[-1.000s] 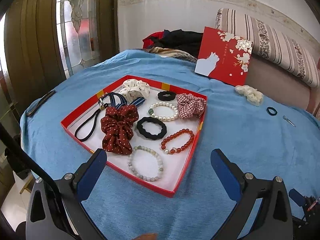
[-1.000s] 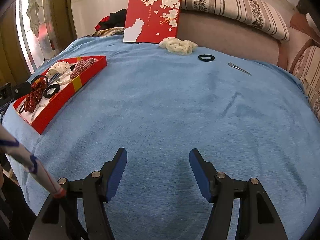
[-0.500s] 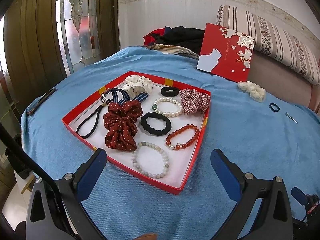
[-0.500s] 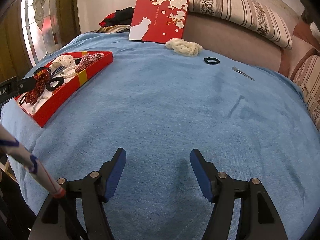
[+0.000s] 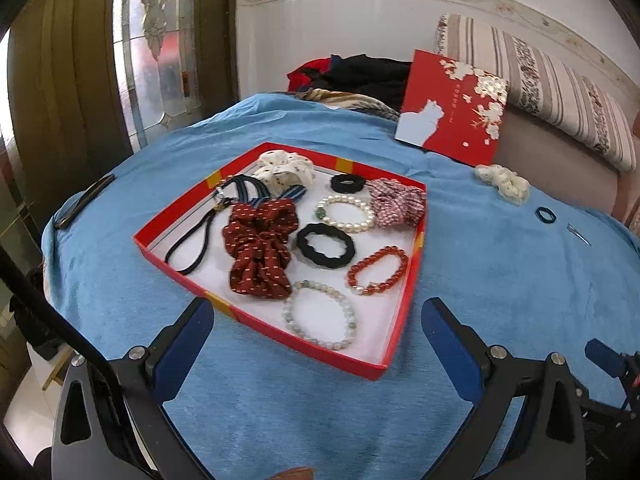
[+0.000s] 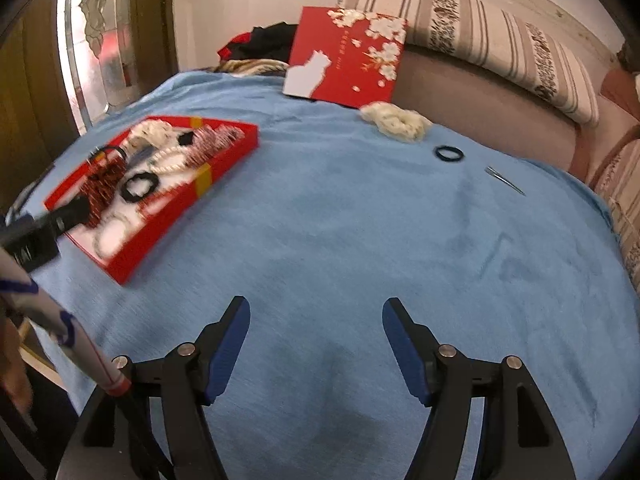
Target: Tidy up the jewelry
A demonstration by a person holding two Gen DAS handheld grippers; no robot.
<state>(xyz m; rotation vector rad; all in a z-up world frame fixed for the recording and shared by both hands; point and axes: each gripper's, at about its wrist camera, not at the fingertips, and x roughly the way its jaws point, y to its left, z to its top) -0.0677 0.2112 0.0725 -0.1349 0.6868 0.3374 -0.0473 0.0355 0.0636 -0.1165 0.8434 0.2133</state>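
A red tray (image 5: 408, 280) on the blue cloth holds scrunchies, hair ties and bead bracelets, among them a dark red scrunchie (image 5: 260, 248) and a red bead bracelet (image 5: 378, 270). It also shows in the right wrist view (image 6: 168, 220). A cream scrunchie (image 6: 396, 122), a small black hair tie (image 6: 449, 153) and a metal hair clip (image 6: 506, 180) lie loose on the cloth. My left gripper (image 5: 316, 338) is open and empty, just short of the tray's near edge. My right gripper (image 6: 316, 334) is open and empty over bare cloth.
The red box lid (image 6: 344, 56) with a white cat leans against the striped sofa back (image 6: 500, 28). A dark flat object (image 5: 84, 200) lies at the cloth's left edge. Clothes (image 5: 360, 76) are piled behind. A window and wooden frame stand at left.
Both grippers have pulled back and shifted, so the tray and loose items sit further right and lower in view. Jaws stay open. Nothing on the cloth moved.
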